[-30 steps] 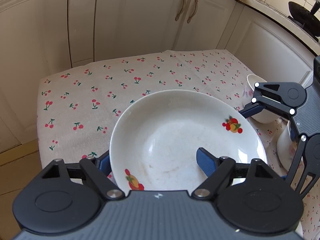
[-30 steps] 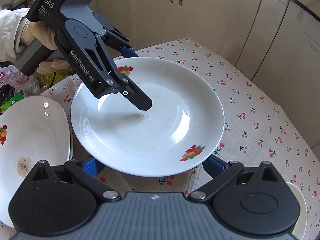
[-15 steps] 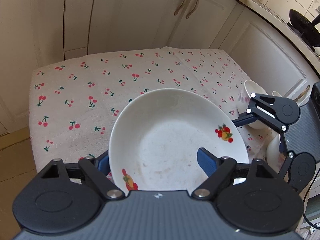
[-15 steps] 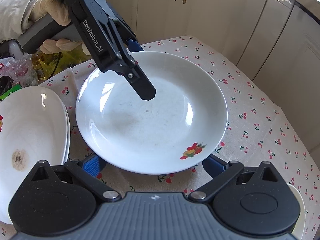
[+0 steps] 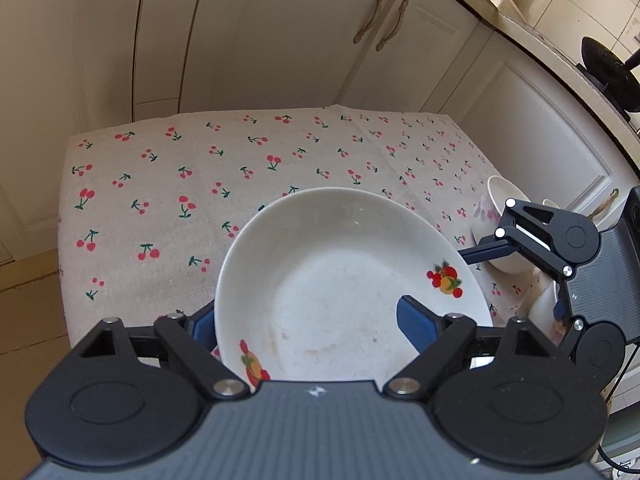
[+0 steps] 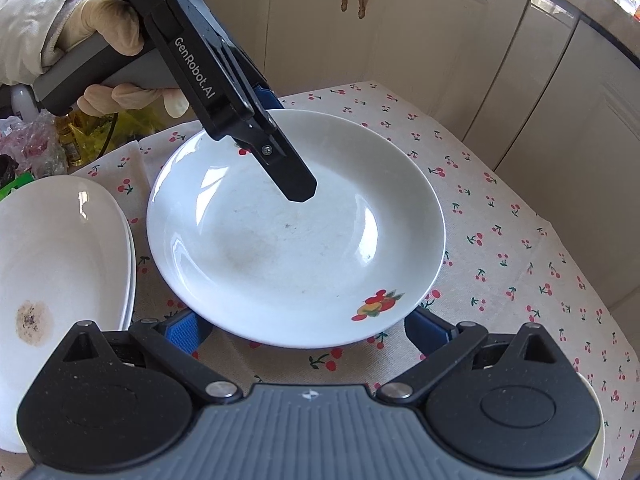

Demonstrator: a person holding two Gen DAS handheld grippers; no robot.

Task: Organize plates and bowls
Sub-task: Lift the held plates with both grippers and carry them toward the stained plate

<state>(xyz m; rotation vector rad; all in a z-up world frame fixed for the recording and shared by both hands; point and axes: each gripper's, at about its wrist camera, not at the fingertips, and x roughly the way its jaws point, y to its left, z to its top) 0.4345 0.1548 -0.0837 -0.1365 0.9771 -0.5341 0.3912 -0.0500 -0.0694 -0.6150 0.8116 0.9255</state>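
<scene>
Plate (image 5: 344, 276) straddled by opening left gripper (image 5: 308, 324) (loosely).

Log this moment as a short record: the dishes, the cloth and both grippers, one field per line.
plate: white plate with fruit prints, lying on the cloth
cloth: cherry tablecloth over the table
stack: white plates beside it, top one stained
bowl: small white bowl at the table's far edge
left gripper: left gripper jaws just been opening, astride the plate's rim, pads off it
right gripper: right gripper open, at the plate's near rim, not gripping
</scene>
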